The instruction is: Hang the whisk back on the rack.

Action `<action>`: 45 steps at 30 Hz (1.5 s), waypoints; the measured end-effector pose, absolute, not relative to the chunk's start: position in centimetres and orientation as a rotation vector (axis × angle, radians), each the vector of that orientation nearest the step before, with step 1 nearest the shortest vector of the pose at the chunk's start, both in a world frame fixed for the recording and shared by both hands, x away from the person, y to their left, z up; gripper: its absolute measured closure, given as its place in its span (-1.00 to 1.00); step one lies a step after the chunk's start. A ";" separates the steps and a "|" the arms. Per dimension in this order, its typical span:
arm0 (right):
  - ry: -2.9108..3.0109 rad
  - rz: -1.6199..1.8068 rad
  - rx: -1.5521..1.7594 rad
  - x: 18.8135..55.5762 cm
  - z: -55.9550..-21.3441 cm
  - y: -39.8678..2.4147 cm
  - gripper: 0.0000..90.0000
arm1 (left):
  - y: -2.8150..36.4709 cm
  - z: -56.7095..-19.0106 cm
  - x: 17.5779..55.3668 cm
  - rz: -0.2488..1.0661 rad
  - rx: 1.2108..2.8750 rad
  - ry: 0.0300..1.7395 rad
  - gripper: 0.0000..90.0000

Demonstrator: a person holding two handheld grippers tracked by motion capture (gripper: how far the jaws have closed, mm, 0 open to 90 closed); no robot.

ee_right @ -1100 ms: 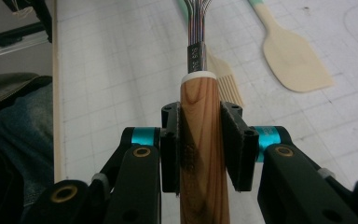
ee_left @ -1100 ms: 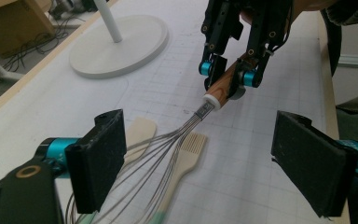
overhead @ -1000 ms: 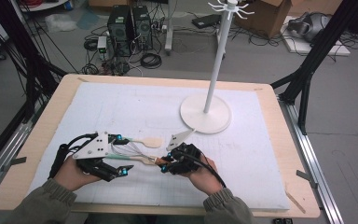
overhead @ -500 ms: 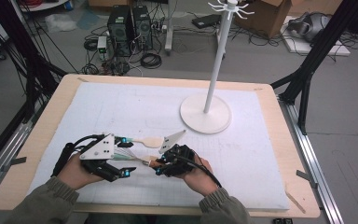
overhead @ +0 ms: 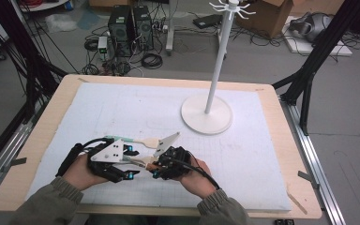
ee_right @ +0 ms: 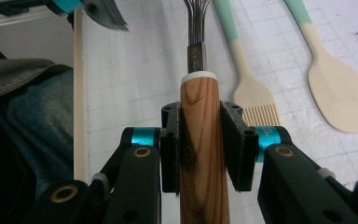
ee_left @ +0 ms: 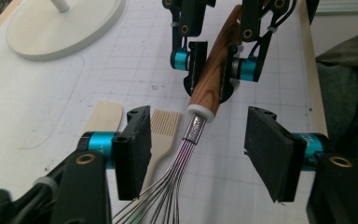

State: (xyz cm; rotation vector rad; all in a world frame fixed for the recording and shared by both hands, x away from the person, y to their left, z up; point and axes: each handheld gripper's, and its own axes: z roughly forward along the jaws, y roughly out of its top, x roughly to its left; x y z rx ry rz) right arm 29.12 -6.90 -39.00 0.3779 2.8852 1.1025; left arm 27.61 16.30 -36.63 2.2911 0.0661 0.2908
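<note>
- At the near edge of the table (overhead: 51, 117), on the white mat (overhead: 136, 108), the two grippers face each other with a whisk (ee_left: 200, 100) between them.
- The right gripper (ee_right: 200, 140) is clamped on the whisk's wooden handle (ee_right: 200, 154), its pads pressed against both sides.
- The left gripper (ee_left: 196, 140) has just been closing; its jaws stand apart on either side of the whisk's wires (ee_left: 168, 186), and the pads are not touching them.
- The whisk is held above the mat, handle toward the right hand (overhead: 192, 178), wires toward the left hand (overhead: 82, 171).
- Just beside the whisk, under the left gripper's jaws, lie a cream brush (ee_left: 161, 135) and a cream spatula (ee_left: 105, 116), both flat on the mat with mint-green handles; the brush's bristle end is next to the wires.
- Well apart, toward the far right of the mat, stands a white rack (overhead: 218, 61) on a round base (overhead: 206, 117).
- Beyond the table's far edge, computer boxes (overhead: 131, 26) and cables lie on the floor.
</note>
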 end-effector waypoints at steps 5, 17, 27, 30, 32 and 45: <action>2.884 1.078 0.351 29.0 -38.8 -6.5 0.56 | 16.0 -36.9 27.6 0.281 2.316 0.049 0.06; 2.858 1.009 0.294 28.3 -38.4 -5.7 0.56 | 15.2 -37.5 27.8 0.274 2.394 0.049 0.21; 2.842 1.006 0.253 27.9 -38.0 -5.3 0.56 | 14.8 -37.9 27.7 0.238 2.445 0.066 0.31; 2.846 1.001 0.244 27.7 -37.9 -5.1 0.56 | 14.7 -37.8 27.6 0.228 2.458 0.060 0.41; 2.842 1.003 0.232 27.7 -37.9 -5.1 0.56 | 14.7 -37.8 27.6 0.229 2.462 0.068 0.46; 2.857 1.004 0.181 27.4 -37.7 -4.9 0.57 | 14.5 -37.8 27.7 0.194 2.487 0.061 0.46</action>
